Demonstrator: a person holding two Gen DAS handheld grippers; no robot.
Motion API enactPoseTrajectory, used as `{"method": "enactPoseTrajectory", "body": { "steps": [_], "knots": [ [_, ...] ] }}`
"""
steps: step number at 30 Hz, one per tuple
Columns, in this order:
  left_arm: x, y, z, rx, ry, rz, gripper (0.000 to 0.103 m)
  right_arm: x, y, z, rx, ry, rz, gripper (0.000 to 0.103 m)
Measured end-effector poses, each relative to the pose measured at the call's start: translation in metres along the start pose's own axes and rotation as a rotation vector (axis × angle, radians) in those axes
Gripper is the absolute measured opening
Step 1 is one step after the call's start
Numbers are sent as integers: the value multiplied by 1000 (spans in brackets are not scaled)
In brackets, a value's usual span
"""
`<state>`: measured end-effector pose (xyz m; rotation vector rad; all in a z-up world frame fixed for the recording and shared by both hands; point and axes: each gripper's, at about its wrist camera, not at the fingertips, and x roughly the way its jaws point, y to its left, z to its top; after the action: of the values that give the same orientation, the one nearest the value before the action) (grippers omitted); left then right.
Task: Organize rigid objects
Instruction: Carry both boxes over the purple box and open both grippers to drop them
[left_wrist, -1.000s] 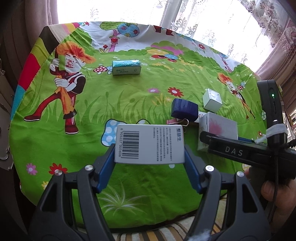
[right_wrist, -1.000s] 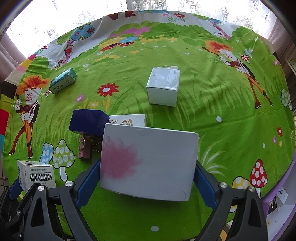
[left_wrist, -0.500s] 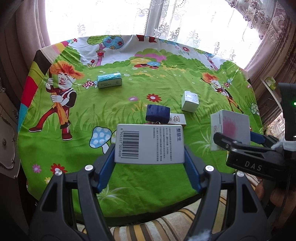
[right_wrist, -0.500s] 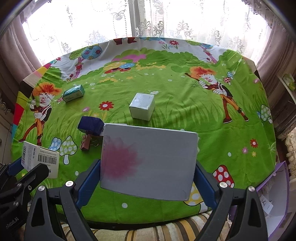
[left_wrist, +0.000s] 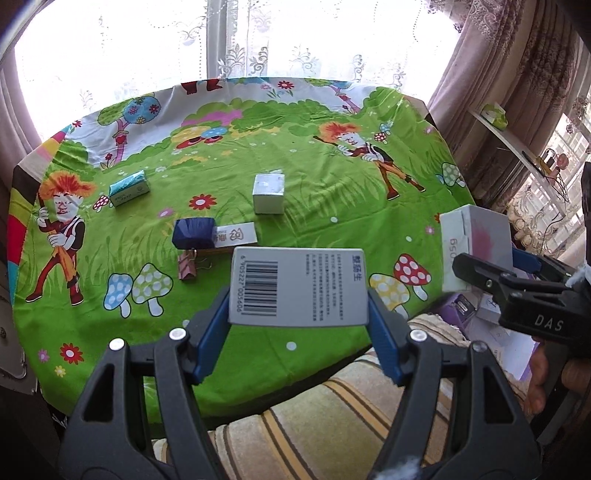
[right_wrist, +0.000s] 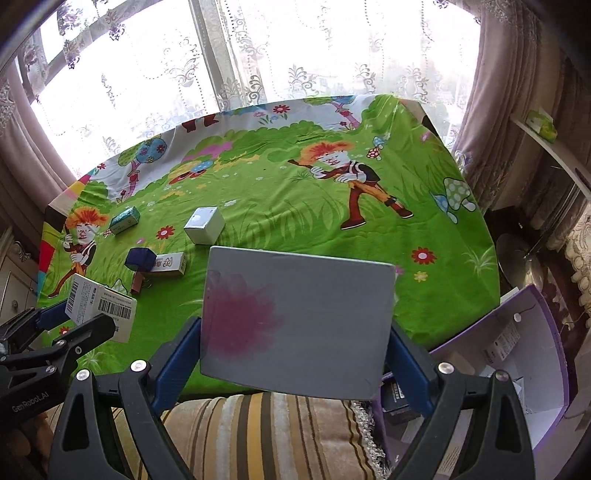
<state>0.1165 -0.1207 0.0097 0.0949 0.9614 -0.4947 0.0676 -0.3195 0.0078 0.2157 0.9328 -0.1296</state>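
While both hands hang above the near table edge, the left gripper (left_wrist: 298, 295) clamps a white barcode box (left_wrist: 297, 287) by its short sides, so the label faces up. The right gripper (right_wrist: 293, 332) grips a wider white box with a pink blotch (right_wrist: 295, 321) the same way, near an open purple carton (right_wrist: 532, 354), likely the destination. On the green cartoon tablecloth (left_wrist: 295, 166) lie 3 small boxes and a navy block (left_wrist: 194, 233).
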Motion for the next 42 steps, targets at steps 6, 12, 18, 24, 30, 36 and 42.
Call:
{"method": "enactPoseTrajectory", "body": {
  "steps": [6, 12, 18, 24, 30, 36, 42],
  "knots": [
    [7, -64, 6, 116, 20, -69, 72, -28, -78, -12, 82, -35, -66, 94],
    [16, -133, 11, 244, 49, -150, 72, -49, -171, -31, 203, -47, -194, 94],
    [26, -197, 6, 369, 108, -238, 72, -61, -245, -48, 292, -32, -319, 95],
    [30, -246, -7, 462, 178, -321, 72, -73, -285, -57, 337, -59, -376, 95],
    [36, -276, -22, 523, 254, -377, 72, -70, -298, -63, 293, -36, -410, 96],
    [37, -297, -39, 580, 378, -499, 86, -61, -309, -68, 299, -8, -428, 96],
    [38, -311, -56, 640, 473, -543, 95, -63, -311, -70, 290, -17, -430, 97]
  ]
}}
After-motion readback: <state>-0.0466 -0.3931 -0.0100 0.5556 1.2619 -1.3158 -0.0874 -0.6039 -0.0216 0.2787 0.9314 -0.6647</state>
